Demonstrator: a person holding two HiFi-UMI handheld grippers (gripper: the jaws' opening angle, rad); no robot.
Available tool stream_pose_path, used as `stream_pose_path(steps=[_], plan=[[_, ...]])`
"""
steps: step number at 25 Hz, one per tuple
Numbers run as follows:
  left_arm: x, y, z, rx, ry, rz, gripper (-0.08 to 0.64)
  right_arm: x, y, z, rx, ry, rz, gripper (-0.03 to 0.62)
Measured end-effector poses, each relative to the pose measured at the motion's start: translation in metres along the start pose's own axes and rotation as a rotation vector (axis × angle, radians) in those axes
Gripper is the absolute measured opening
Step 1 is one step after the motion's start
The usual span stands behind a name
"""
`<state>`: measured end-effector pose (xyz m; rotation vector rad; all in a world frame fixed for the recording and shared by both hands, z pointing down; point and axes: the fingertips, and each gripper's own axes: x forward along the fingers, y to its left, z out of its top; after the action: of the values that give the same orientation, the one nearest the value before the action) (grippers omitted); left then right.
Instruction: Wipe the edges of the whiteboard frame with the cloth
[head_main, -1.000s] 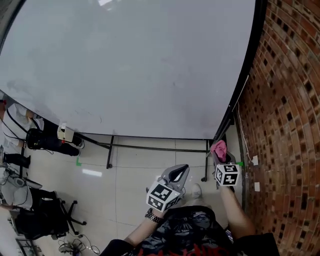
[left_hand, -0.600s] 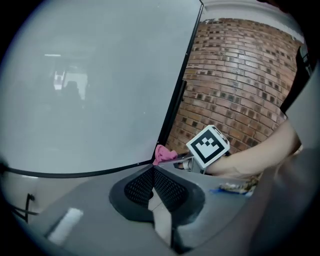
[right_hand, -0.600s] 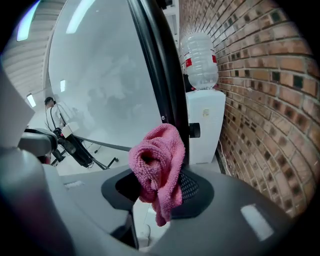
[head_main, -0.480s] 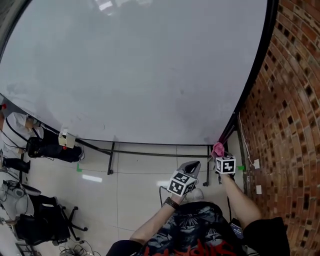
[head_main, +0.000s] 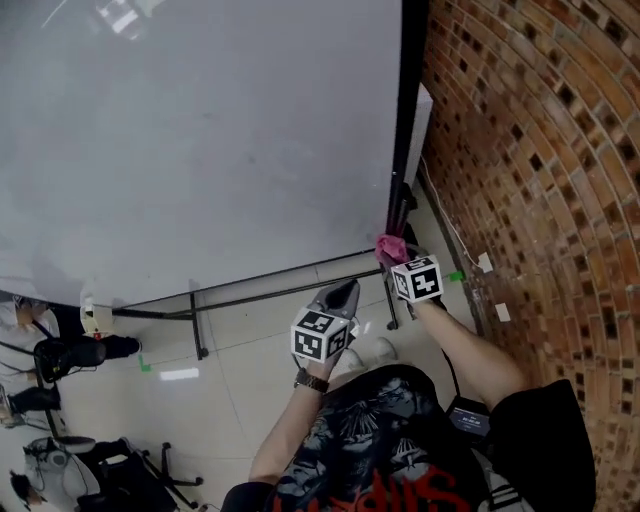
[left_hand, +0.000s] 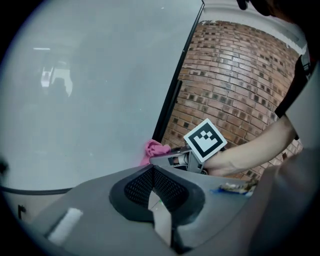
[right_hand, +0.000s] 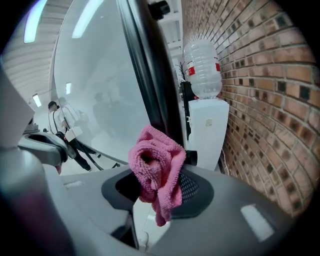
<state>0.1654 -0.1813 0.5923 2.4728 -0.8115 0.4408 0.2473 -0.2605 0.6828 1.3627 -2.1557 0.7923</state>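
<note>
A large whiteboard (head_main: 200, 130) with a black frame (head_main: 408, 110) fills the head view. My right gripper (head_main: 398, 258) is shut on a bunched pink cloth (head_main: 390, 246), held against the lower end of the frame's right edge. The right gripper view has the pink cloth (right_hand: 156, 167) between the jaws, right in front of the black frame (right_hand: 145, 65). My left gripper (head_main: 342, 297) hangs lower and to the left, shut with nothing in it. From the left gripper view, the pink cloth (left_hand: 156, 149) sits by the black frame (left_hand: 172, 97).
A brick wall (head_main: 530, 150) runs close along the board's right side. A water dispenser (right_hand: 205, 110) with a bottle stands behind the frame. The board's black stand legs (head_main: 200, 330) rest on a tiled floor. Office chairs and a person (head_main: 60, 350) are at lower left.
The view has swung so the frame's right edge now stands near upright. My right gripper with the cloth has come up against the frame's lower right corner; the left gripper followed.
</note>
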Motion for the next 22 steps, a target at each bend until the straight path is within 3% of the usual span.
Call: stream_pose_path(steps=[3, 11, 15, 20, 22], plan=[[-0.005, 0.005, 0.019, 0.013, -0.028, 0.001, 0.0, -0.007, 0.012, 0.017, -0.024, -0.005, 0.026, 0.135], [0.028, -0.036, 0.038, 0.1, -0.021, -0.092, 0.0, -0.054, 0.004, 0.054, -0.088, -0.073, 0.032, 0.137], [0.026, -0.043, 0.063, 0.134, -0.059, -0.102, 0.0, -0.068, 0.013, 0.075, -0.133, -0.118, 0.04, 0.138], [0.03, -0.064, 0.08, 0.175, -0.071, -0.124, 0.0, -0.097, 0.016, 0.092, -0.215, -0.177, -0.023, 0.14], [0.032, -0.068, 0.088, 0.196, -0.079, -0.128, 0.0, -0.105, 0.02, 0.104, -0.21, -0.233, -0.009, 0.14]])
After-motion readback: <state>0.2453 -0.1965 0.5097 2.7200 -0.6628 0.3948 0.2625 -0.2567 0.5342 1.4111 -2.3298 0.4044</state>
